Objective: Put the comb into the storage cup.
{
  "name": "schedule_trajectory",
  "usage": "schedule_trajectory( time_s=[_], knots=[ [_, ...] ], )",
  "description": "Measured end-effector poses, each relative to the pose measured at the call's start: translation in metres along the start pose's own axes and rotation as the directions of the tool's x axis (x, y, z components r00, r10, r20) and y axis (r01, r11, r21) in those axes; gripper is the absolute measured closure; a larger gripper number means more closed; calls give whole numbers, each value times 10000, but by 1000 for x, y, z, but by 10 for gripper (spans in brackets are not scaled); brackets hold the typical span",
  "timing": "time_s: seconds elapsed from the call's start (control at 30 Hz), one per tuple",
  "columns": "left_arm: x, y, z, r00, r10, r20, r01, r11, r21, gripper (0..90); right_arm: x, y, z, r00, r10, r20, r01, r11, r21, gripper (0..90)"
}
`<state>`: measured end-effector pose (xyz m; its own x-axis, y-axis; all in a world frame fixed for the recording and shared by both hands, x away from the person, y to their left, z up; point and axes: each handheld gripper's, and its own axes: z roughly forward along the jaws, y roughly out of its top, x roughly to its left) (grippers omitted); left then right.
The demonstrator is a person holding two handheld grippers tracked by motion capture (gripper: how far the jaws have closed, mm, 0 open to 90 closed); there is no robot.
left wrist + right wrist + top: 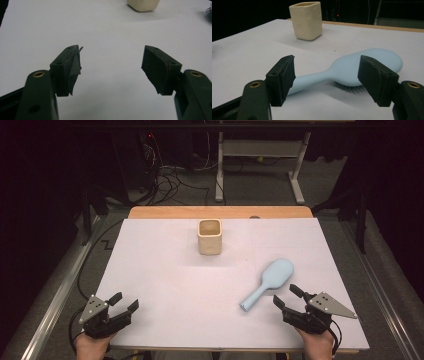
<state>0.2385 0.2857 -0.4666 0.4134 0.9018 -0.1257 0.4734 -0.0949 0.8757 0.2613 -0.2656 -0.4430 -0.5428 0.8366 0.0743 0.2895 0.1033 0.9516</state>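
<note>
A light blue hairbrush lies bristles down on the white table cover, right of centre, its handle pointing toward the near edge. My right gripper sits just short of the handle end, jaws open and not touching it. In the right gripper view the brush lies across the table beyond the open gripper. A cream square cup stands upright at the back centre. My left gripper rests open near the front left corner, nothing between its jaws.
The cup stands behind the brush in the right gripper view, and its base shows far ahead in the left gripper view. A wooden table edge runs along the back. Cables and a desk frame lie on the floor beyond.
</note>
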Motion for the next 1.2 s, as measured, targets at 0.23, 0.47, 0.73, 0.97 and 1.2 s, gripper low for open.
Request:
schedule_trajectory(
  time_s=[0.23, 0.47, 0.73, 0.97, 1.2],
  knots=[
    [0, 0, 0, 10000, 21, -7, -21, 10000, 5, 322, 3, 6, 15, 9996, 28, -283, -24, 9999, 142, 305],
    [0, 0, -1, 10000, 1, -26, -2, 10000, -15, 322, 11, 15, 33, 9980, -140, -612, 152, 9997, 200, 307],
    [-1, 0, -1, 10000, -2, -10, 2, 10000, -30, 319, 18, 21, 51, 9967, -143, -800, 171, 9993, 341, 309],
    [-1, 0, -1, 10000, 6, -8, -6, 10000, -32, 319, 22, 24, 63, 9957, -118, -922, 178, 9977, 647, 319],
    [-1, 0, -1, 10000, 1, 1, -1, 10000, -33, 317, 27, 31, 75, 9946, 13, -1038, 116, 9923, 1230, 373]
  ],
)
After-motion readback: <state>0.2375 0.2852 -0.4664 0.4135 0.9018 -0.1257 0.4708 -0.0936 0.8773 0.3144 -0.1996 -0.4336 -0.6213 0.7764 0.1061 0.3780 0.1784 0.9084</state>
